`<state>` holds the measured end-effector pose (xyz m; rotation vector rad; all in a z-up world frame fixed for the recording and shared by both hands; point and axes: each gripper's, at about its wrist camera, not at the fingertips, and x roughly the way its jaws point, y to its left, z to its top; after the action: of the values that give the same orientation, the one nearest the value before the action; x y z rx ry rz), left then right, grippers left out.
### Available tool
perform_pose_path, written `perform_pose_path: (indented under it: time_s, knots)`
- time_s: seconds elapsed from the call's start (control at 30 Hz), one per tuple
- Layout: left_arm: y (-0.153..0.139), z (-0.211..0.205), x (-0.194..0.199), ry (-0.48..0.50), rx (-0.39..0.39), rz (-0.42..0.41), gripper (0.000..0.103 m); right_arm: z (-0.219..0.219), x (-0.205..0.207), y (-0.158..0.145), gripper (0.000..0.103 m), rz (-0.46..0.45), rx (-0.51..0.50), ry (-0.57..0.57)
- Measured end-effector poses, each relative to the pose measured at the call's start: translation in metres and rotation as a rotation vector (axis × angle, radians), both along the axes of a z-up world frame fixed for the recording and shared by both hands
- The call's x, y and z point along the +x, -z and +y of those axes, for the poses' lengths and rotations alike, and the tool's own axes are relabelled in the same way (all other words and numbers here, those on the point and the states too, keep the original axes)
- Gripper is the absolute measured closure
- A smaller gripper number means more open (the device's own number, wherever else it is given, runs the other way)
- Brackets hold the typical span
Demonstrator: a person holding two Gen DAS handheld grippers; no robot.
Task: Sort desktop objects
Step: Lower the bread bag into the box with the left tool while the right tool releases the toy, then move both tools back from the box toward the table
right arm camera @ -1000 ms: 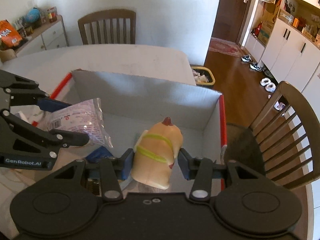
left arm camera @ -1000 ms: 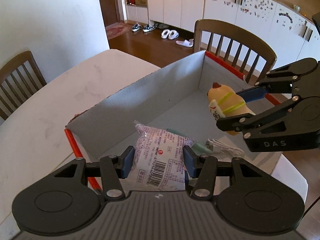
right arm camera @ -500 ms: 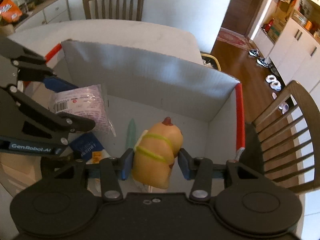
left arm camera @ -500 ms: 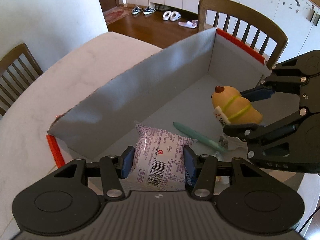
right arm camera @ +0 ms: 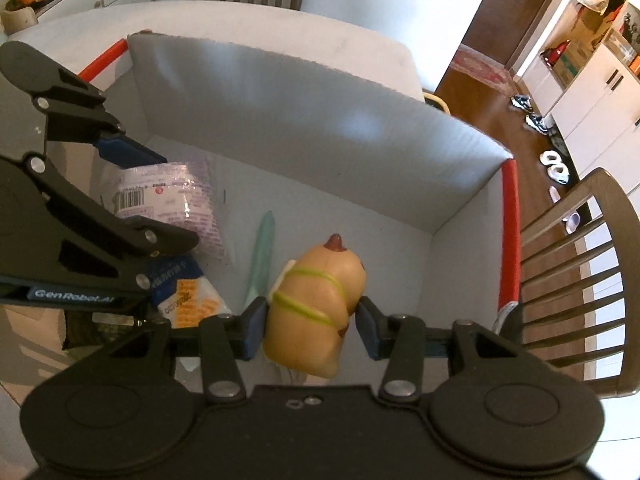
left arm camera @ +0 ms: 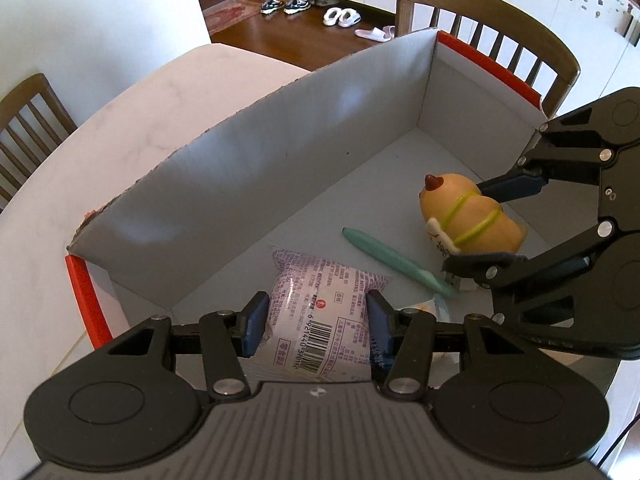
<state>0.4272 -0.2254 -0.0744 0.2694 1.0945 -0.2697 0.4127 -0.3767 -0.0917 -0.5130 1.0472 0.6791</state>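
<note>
Surface: pale marble-look table (left arm camera: 132,128), wooden chairs (left arm camera: 486,20) around it; wood floor, white cabinets, shoes and slippers (left arm camera: 340,16) toward 12 o'clock.

Container: grey cardboard box (left arm camera: 256,168), red-edged, on the table.

Left gripper (left arm camera: 316,326): jaws clamped on a purple-printed snack packet (left arm camera: 320,316), barcode up, long axis toward 12 o'clock, held over the box's near end.

Right gripper (right arm camera: 310,326): jaws clamped on a tan plush toy (right arm camera: 316,304) with yellow-green bands, brown tip toward 12 o'clock, inside the box.

Box floor: teal pen (left arm camera: 394,262), long axis 10 to 4 o'clock; blue-orange packet (right arm camera: 186,294).
</note>
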Motion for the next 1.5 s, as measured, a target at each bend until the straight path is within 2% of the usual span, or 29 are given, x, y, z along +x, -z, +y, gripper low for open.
perform_pose_path:
  time_s: [0.3, 0.57, 0.7, 1.07, 1.5]
  knots:
    - [0.000, 0.002, 0.000, -0.008, -0.002, 0.014, 0.051, 0.000, 0.001, 0.001, 0.055, 0.019, -0.011, 0.001]
    - [-0.008, 0.002, -0.009, -0.018, 0.002, -0.010, 0.049, 0.000, 0.005, -0.001, 0.051, 0.025, -0.015, 0.004]
    - [-0.018, 0.005, -0.010, -0.019, -0.007, -0.030, 0.048, -0.006, 0.002, -0.009, 0.041, 0.023, 0.025, -0.001]
    - [-0.046, 0.007, -0.030, -0.020, -0.044, -0.056, 0.048, -0.025, -0.011, -0.033, 0.041, 0.007, 0.093, -0.020]
    - [-0.061, 0.007, -0.053, -0.005, -0.083, -0.087, 0.048, -0.040, -0.038, -0.063, 0.040, 0.001, 0.161, 0.015]
